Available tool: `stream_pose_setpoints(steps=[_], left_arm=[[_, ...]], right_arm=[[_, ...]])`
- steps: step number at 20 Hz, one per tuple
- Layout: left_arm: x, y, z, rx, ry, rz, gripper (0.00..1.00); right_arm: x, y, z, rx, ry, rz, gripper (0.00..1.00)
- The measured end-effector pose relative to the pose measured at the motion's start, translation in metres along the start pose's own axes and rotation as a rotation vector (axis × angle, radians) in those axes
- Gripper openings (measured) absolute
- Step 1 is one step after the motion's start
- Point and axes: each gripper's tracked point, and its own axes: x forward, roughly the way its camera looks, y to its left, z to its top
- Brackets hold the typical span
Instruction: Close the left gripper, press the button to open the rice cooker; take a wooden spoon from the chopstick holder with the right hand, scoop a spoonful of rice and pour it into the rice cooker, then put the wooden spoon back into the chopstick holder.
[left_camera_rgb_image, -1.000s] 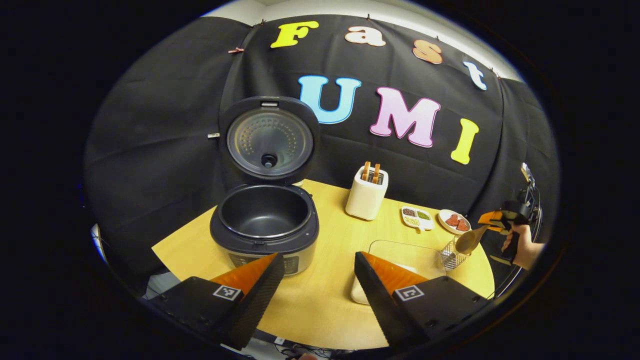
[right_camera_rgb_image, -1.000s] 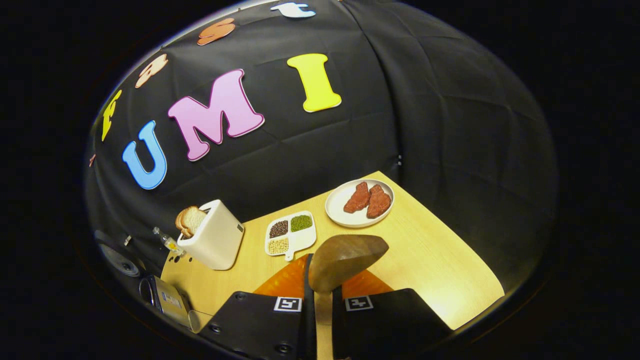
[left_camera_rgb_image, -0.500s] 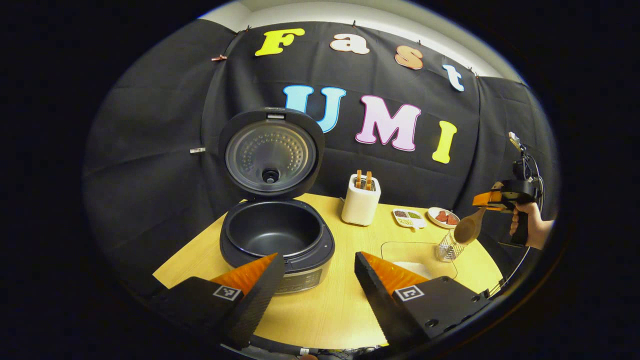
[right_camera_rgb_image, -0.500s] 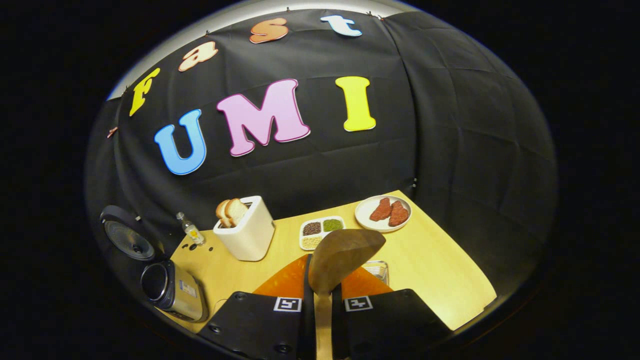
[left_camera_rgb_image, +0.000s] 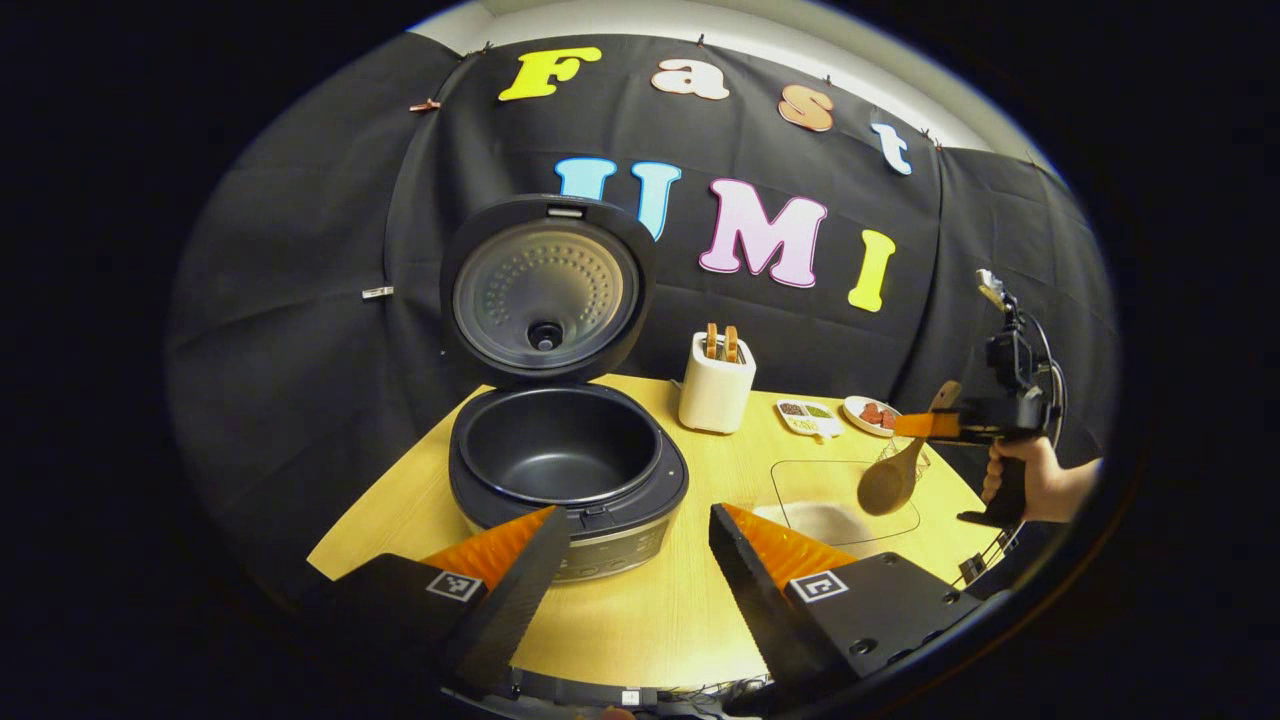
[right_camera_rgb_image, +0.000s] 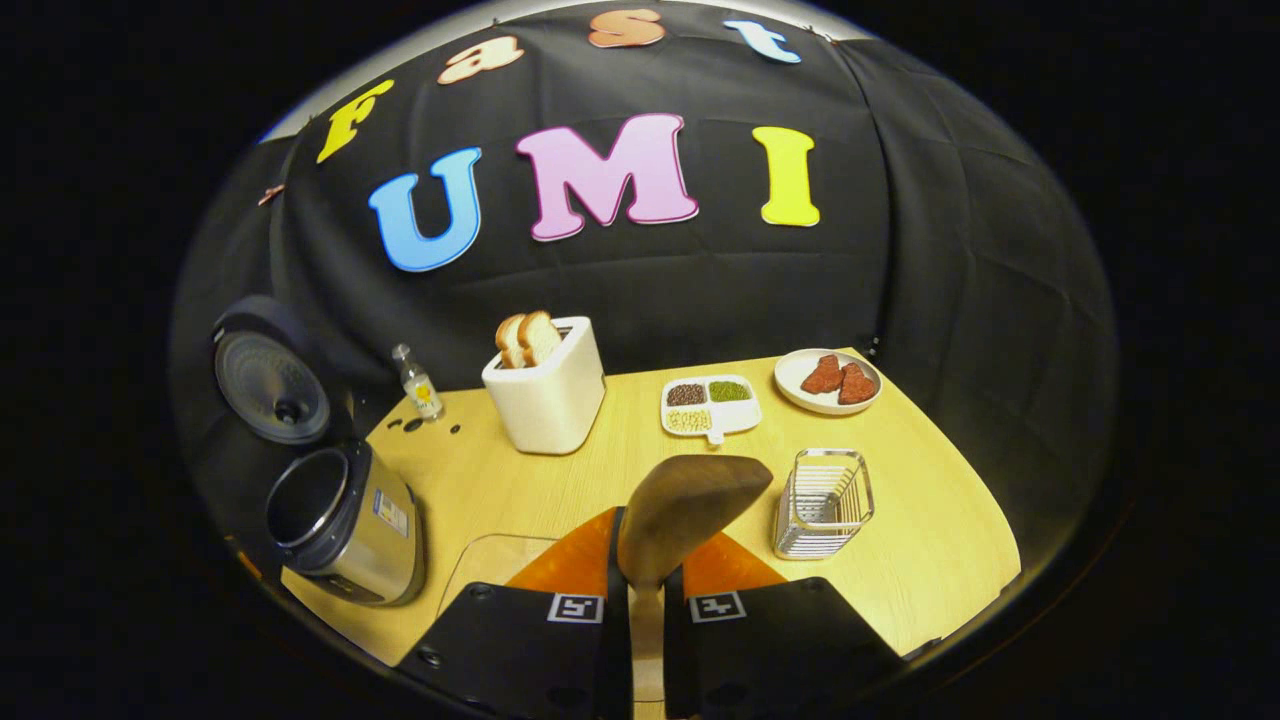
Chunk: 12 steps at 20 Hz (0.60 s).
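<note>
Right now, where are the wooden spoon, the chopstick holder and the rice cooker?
wooden spoon (right_camera_rgb_image: 690, 505), right gripper view, back of its bowl.
chopstick holder (right_camera_rgb_image: 822, 503), right gripper view, its slatted front wall.
rice cooker (left_camera_rgb_image: 557, 446), left gripper view, floor of its open inner pot.

We have swung the right tongs (right_camera_rgb_image: 640, 560) and the wooden spoon (right_camera_rgb_image: 690, 510) away from the chopstick holder (right_camera_rgb_image: 822, 502), lowering the bowl over the clear rice tray (left_camera_rgb_image: 840, 490). The rice cooker (right_camera_rgb_image: 345, 520) has come into the right gripper view.
</note>
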Motion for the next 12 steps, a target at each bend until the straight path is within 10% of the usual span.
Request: stream_pose_setpoints(steps=[12], left_arm=[[0.002,0.024,-0.01,-0.007,0.032,0.012,0.96]], right_arm=[[0.005,0.054,-0.06,-0.055,0.052,0.02,0.17]])
